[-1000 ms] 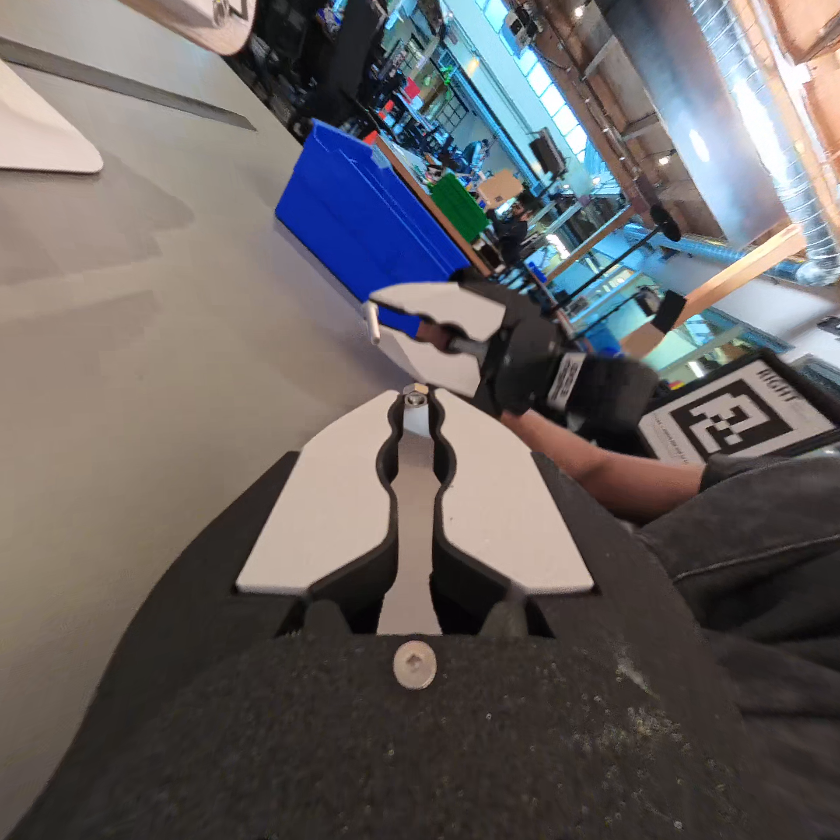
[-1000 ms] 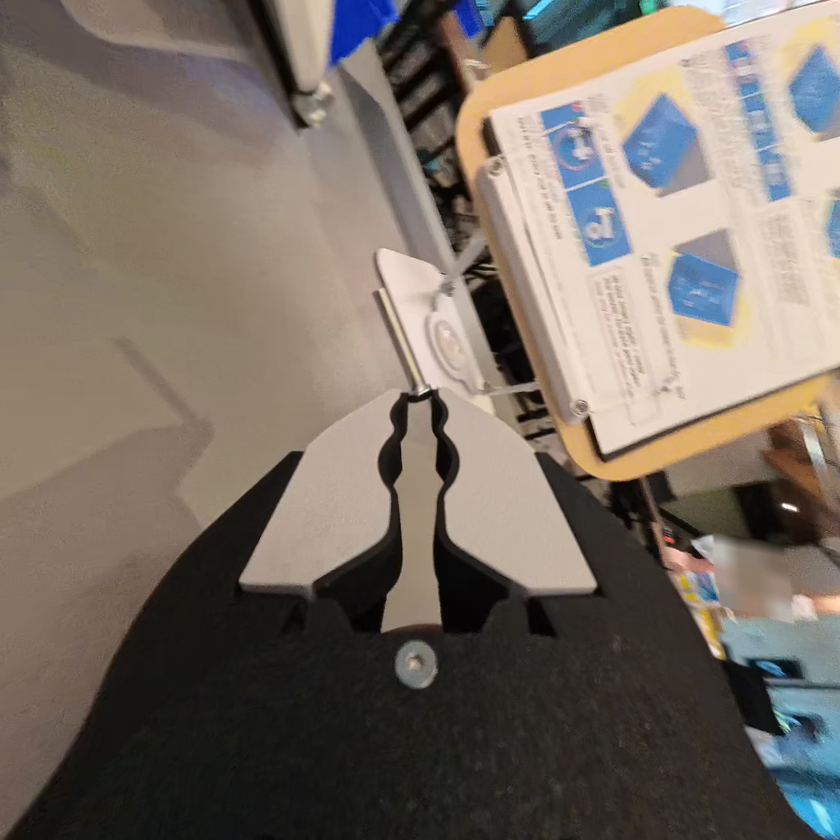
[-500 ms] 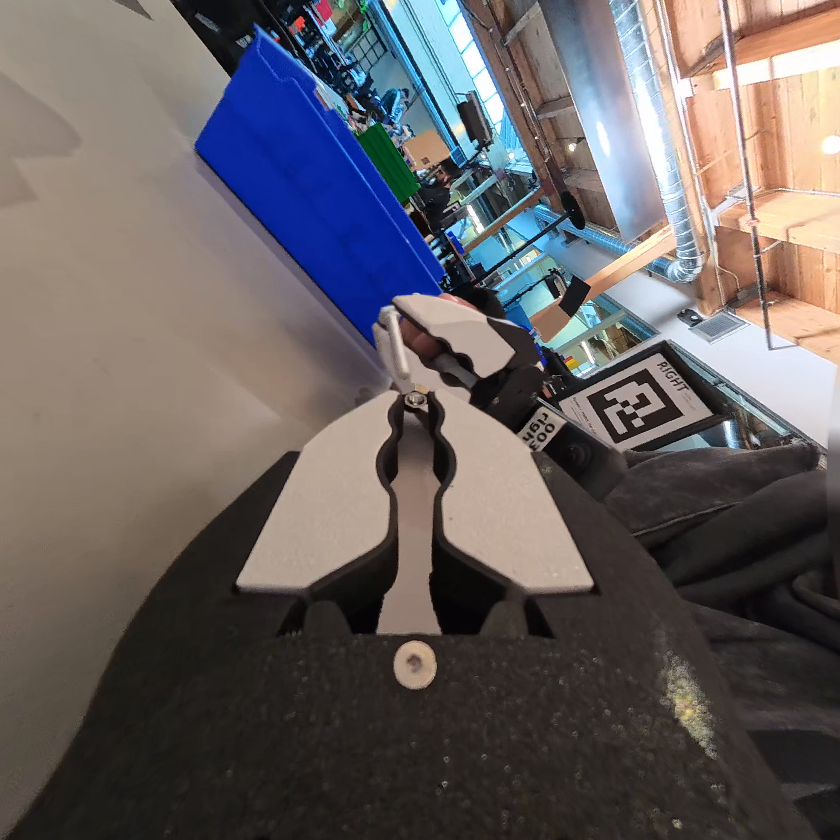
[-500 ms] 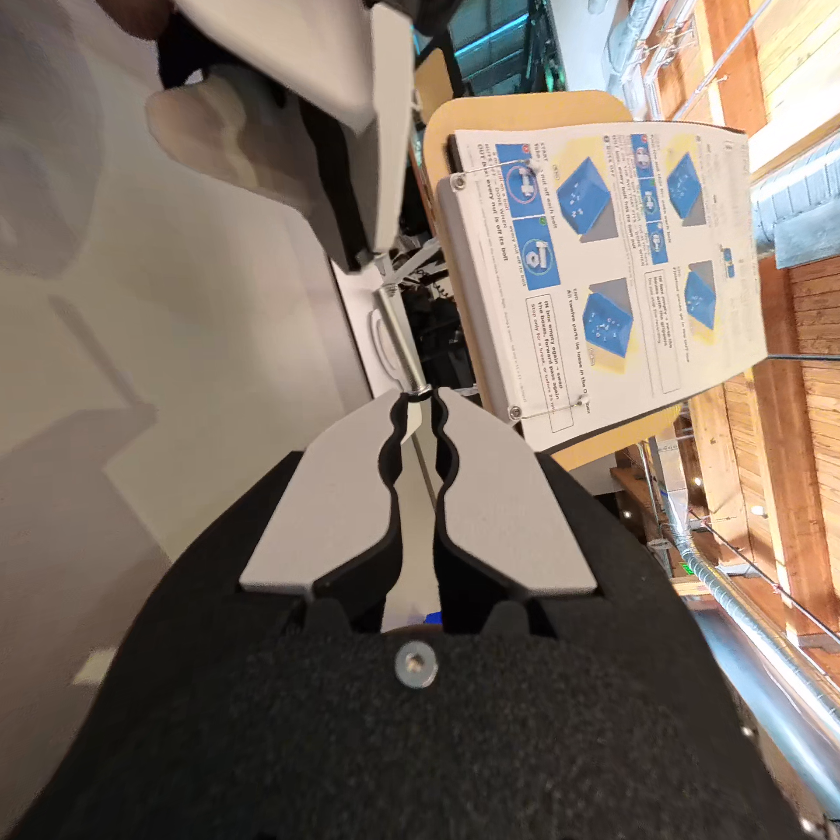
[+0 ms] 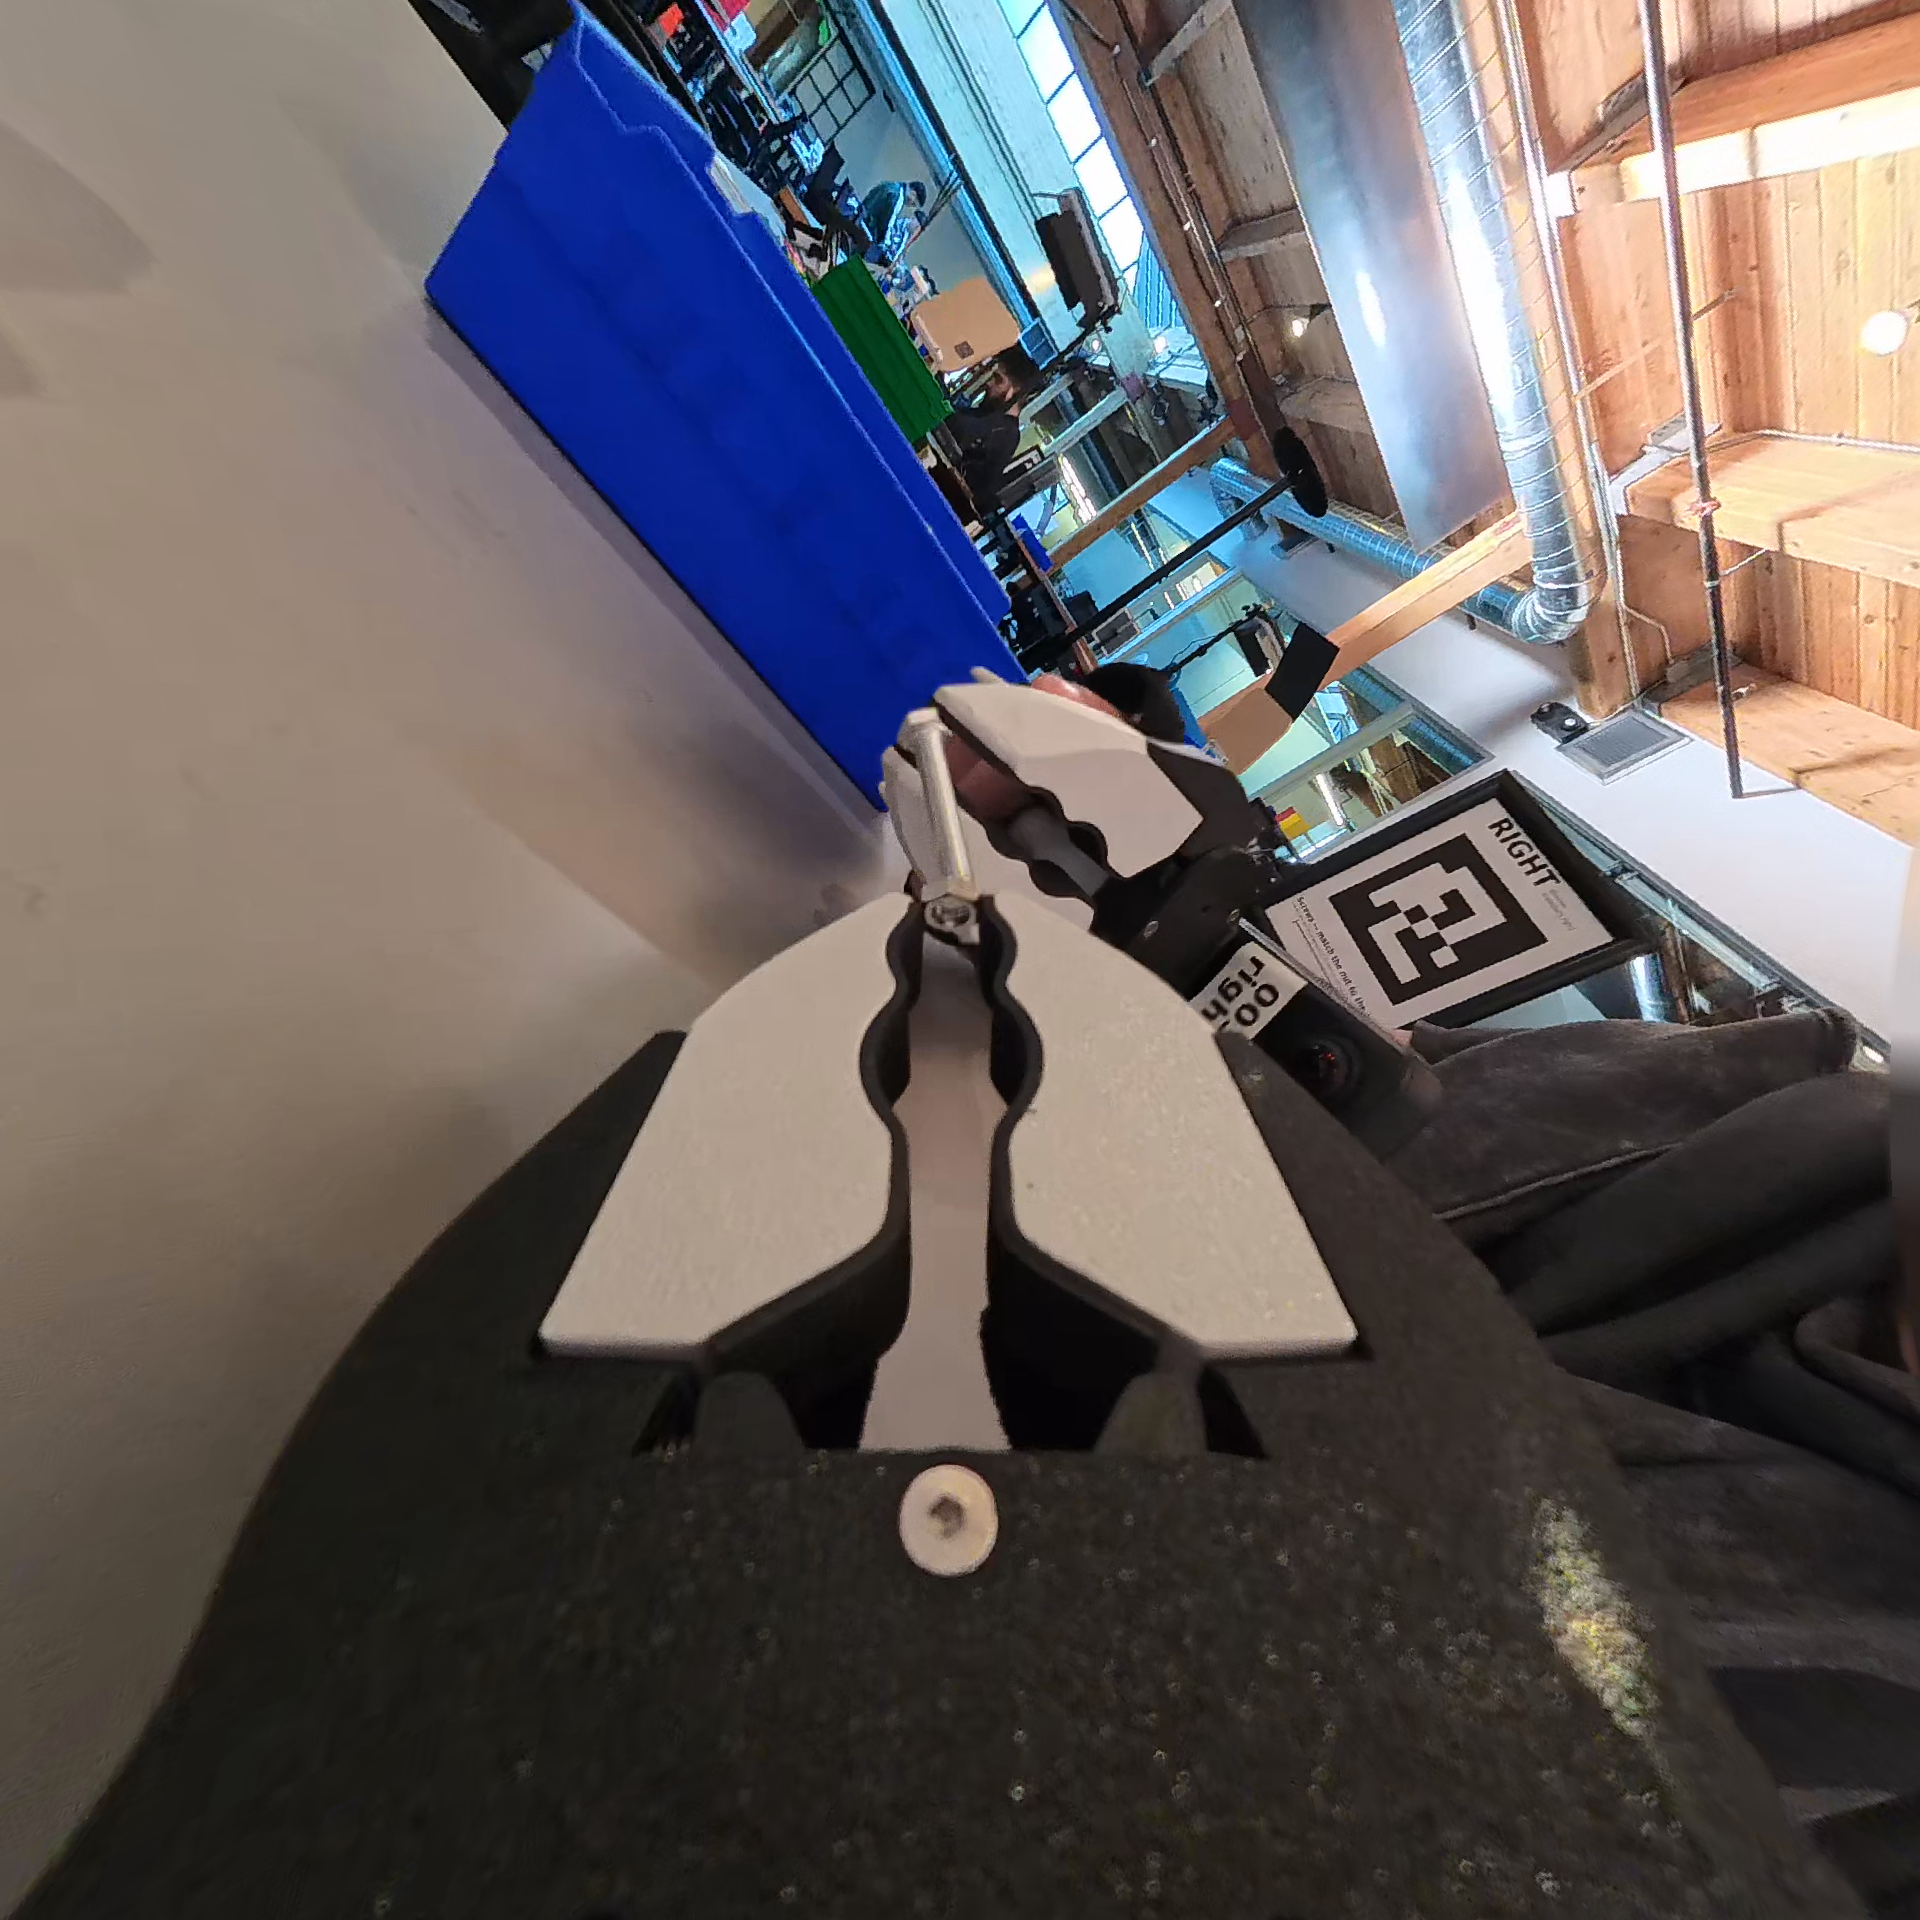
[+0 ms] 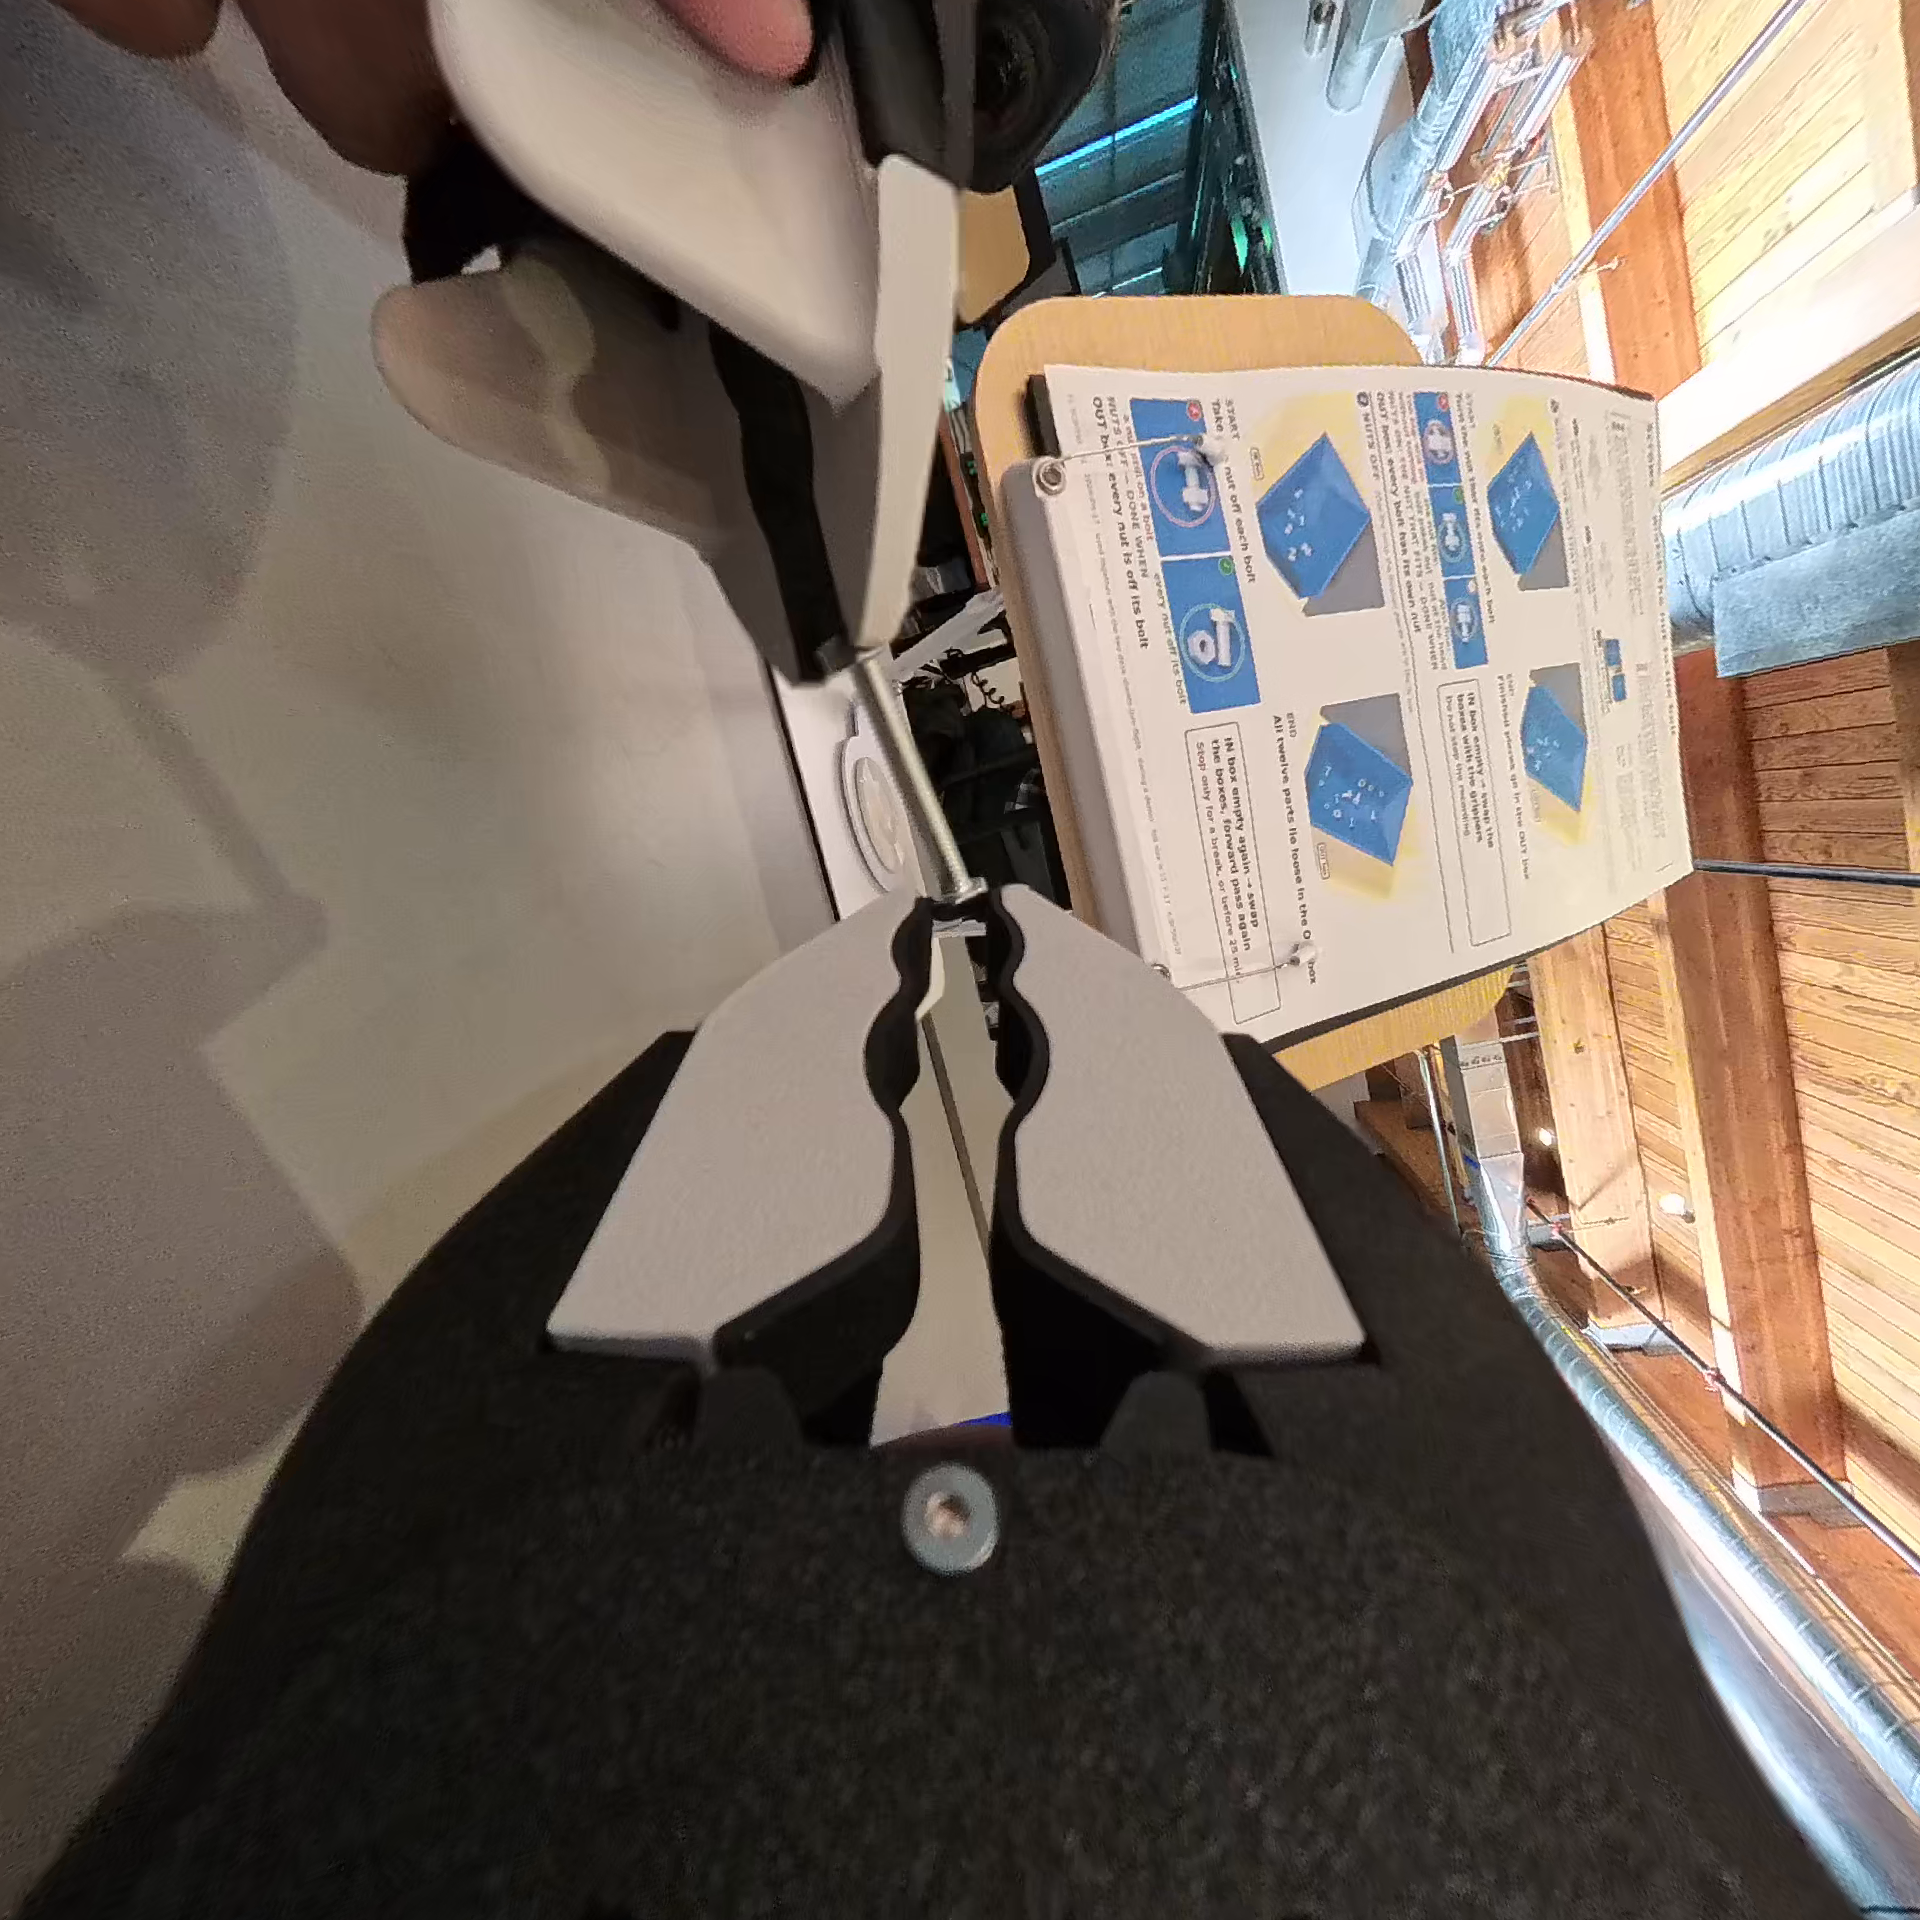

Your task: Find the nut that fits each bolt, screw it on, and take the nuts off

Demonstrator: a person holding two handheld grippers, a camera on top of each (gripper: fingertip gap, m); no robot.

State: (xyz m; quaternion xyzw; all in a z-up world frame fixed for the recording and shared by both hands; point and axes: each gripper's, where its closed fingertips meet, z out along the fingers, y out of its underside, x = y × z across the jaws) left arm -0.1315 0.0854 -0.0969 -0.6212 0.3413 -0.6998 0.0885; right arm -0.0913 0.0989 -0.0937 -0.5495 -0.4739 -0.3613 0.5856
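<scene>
Holding a long bolt [image 6: 906, 769] by its head, the right gripper [image 6: 958, 918] meets the left gripper [image 5: 948, 914], whose closed jaws pinch a small nut [image 5: 950, 914], aligning threads above the bench [image 5: 260, 727].

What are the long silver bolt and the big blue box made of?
The long silver bolt looks like bare metal: shiny, with fine threads near one end. The big blue box seems to be moulded plastic: even colour, smooth walls and a soft sheen, though I can't be sure.
</scene>
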